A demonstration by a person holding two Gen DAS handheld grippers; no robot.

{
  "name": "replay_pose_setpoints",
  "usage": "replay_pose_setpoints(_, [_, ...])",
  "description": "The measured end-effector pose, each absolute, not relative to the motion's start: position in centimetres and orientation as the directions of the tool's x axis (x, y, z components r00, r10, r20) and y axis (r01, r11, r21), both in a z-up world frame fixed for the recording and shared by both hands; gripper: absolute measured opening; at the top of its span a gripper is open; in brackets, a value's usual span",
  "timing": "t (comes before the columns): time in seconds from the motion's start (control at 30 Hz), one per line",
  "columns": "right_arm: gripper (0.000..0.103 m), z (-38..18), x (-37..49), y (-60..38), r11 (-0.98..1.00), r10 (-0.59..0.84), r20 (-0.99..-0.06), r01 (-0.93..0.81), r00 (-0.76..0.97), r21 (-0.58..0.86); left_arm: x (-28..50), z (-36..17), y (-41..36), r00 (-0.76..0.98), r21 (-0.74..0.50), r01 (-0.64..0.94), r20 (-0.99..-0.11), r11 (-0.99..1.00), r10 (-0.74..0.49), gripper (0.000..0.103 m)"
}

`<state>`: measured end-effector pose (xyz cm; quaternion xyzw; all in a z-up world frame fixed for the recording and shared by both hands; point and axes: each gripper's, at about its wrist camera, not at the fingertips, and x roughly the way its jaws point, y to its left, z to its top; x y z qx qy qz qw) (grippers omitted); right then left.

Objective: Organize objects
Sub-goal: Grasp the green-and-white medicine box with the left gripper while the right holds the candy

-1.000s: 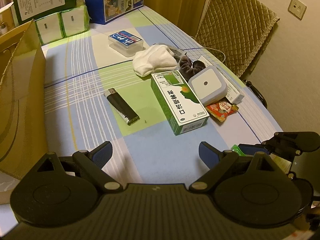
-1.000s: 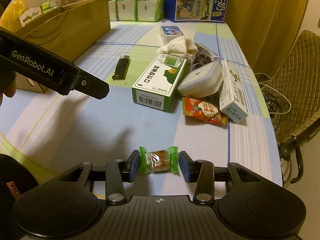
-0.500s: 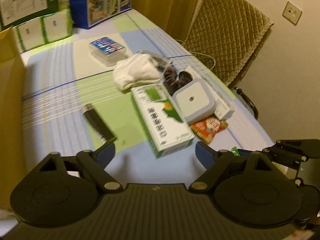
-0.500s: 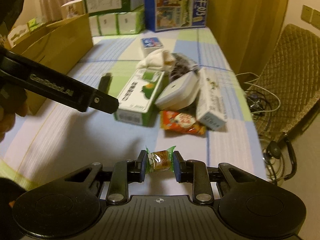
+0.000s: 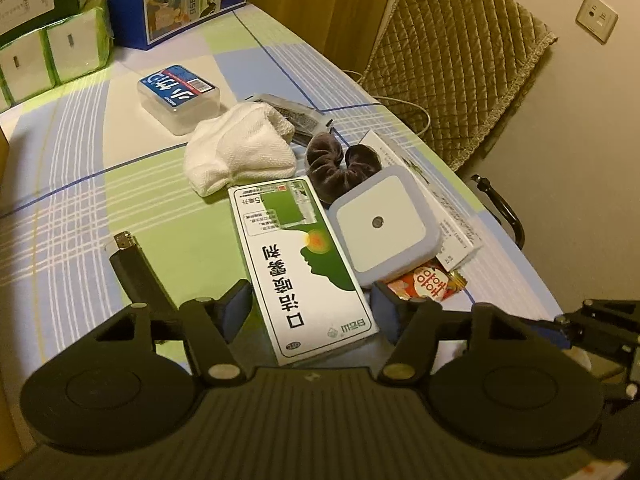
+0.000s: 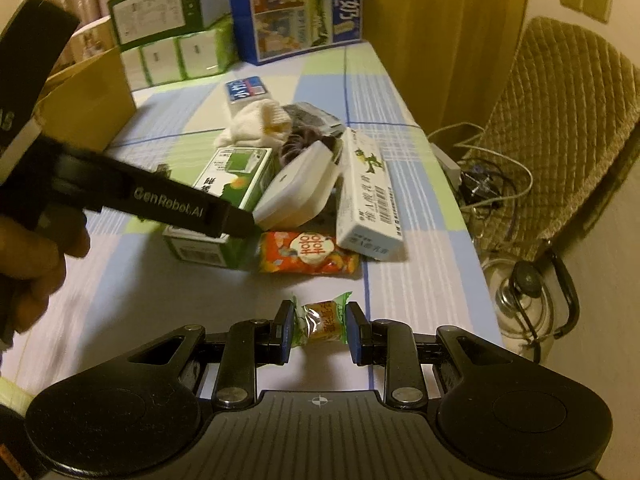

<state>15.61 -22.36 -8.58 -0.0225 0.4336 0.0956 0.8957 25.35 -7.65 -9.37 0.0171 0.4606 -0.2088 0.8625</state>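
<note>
Right wrist: right claw (image 6: 318, 330) grips one candy (image 6: 320, 320); left claw (image 5: 310, 312) gapes empty.

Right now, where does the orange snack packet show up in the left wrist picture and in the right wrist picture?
Left wrist view: the orange snack packet sits right of centre, partly hidden behind the left claw's right finger, just below the white square night light.
Right wrist view: it lies flat at centre, just beyond the right claw.
Shared landmark: the green-and-white medicine box, directly left of the packet in both views.
</note>
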Motion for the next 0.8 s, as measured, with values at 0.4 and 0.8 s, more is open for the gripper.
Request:
replay_pose_setpoints(0.4, [0.024,-8.4,15.6,-21.5,0.979,0.174,-0.776,-0.194,0.607,0.068,21.6,-8.6,-4.0,0.471,-0.08,0.435,-0.828,0.897,-0.303,0.052])
replay_pose_setpoints(0.8, [0.024,-8.1,15.6,-21.4,0.981,0.163,-0.779,-0.181,0.606,0.064,24.0,-9.7,-6.5,0.478,-0.006,0.45,-0.843,0.893,-0.246,0.051])
